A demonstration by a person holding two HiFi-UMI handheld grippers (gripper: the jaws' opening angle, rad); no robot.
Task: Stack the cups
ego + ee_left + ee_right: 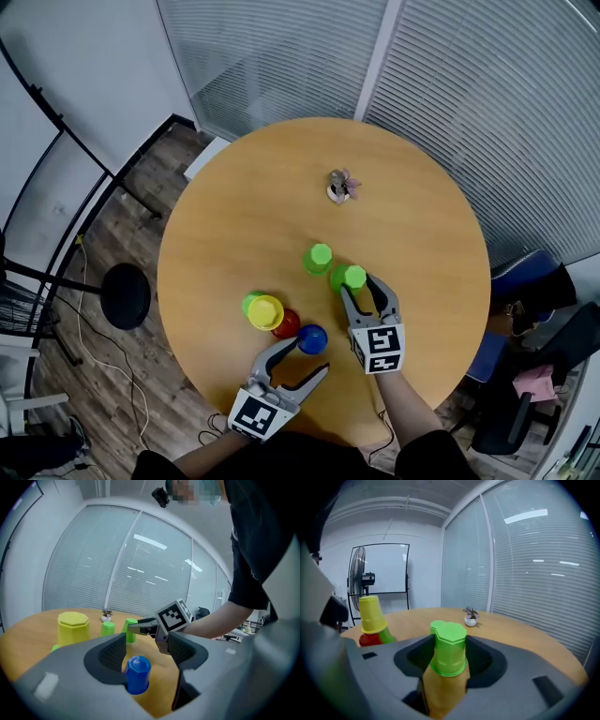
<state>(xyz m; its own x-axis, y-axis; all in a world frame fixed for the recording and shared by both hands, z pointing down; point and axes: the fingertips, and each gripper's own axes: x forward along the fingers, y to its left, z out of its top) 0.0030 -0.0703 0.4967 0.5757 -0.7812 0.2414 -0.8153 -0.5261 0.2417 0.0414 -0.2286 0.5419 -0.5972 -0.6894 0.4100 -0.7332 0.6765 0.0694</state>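
On the round wooden table (pixel 225 225) an upturned green cup (pixel 351 277) (pixel 449 648) stands between the jaws of my right gripper (pixel 362 287) (pixel 450 657), whose pads hug both its sides. A second green cup (pixel 318 258) (pixel 435 626) stands just behind it. My left gripper (pixel 310 357) (pixel 148 654) is open around an upturned blue cup (pixel 312 338) (pixel 138 673); the cup sits near the left pad and clear of the right one. To the left, a yellow cup (pixel 265 311) (pixel 73 627) rests on a tilted green cup (pixel 249 301), with a red cup (pixel 288 324) beside it.
A small potted plant (pixel 341 186) (pixel 471 617) stands toward the far side of the table. The table's near edge lies just under both grippers. On the floor are a black stool (pixel 126 295) at the left and chairs (pixel 530 281) at the right. Glass walls with blinds lie behind.
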